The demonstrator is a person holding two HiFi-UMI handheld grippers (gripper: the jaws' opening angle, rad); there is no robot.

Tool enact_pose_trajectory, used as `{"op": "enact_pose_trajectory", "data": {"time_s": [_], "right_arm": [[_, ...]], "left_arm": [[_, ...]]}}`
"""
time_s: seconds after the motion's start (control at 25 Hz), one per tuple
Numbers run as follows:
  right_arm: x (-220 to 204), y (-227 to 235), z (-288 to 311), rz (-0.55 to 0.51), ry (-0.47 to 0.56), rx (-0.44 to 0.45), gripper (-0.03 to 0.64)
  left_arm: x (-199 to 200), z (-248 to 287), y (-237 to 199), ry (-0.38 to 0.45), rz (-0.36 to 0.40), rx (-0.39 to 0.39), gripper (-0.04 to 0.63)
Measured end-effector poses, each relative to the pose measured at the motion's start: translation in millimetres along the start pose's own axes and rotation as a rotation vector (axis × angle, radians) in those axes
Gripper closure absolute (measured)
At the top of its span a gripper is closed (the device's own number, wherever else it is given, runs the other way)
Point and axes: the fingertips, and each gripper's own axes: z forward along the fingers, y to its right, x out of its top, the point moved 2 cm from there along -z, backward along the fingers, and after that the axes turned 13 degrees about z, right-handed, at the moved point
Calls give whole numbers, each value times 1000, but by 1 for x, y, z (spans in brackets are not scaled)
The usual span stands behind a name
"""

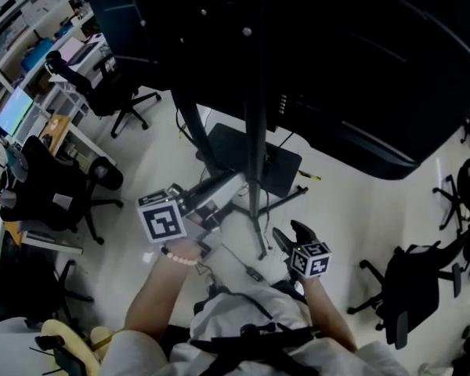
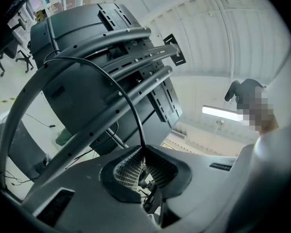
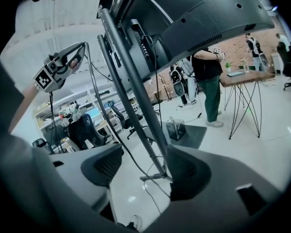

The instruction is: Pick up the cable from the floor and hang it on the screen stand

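Left tongs (image 2: 144, 166) nipped narrow on the cable (image 2: 128, 106), which is pinched right at the tips and raised beside the screen stand (image 2: 87, 130). Right tongs (image 3: 148, 174) spread wide, nothing gripped. In their own view the stand's pole (image 3: 131, 96) and the hanging cable both show through the gap; whether either one touches the pads, cannot tell.

Handling, my reading:
- Thin, light, limp overall, with enough spring to hold a bow.
- Smooth jacket, so it could slide through a pinch.
- Best held as now, crosswise in the ribbed pads.
- A second hold lower on the slack, by the right tongs, would tame the swing.

Direction: from the left tips it rises ahead, bows over to their left, then drops. In the right gripper view it falls long and near-vertical from the left tongs toward the floor (image 3: 262, 130), below and ahead of the right tongs. Far end not traced.
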Motion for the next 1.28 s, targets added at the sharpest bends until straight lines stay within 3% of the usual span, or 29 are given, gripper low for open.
{"op": "enact_pose_trajectory", "data": {"time_s": [0.28,0.72,0.8,0.96,1.16,1.28], "right_arm": [[6,-44,18,-52,14,56,296],[-7,-117,83,-167,-93,195,298],[-14,-123,95,-176,-121,208,329],[-31,-131,114,-228,-175,217,337],[-41,-137,120,-241,-188,218,337],[-44,-130,122,-254,-193,168,337]], "left_arm": [[43,-15,19,20,45,-49,577],[118,-50,19,68,169,19,577],[131,-53,21,82,195,33,577],[160,-55,30,101,281,55,577],[183,-57,37,110,329,71,577],[193,-58,43,121,339,67,577]]}}
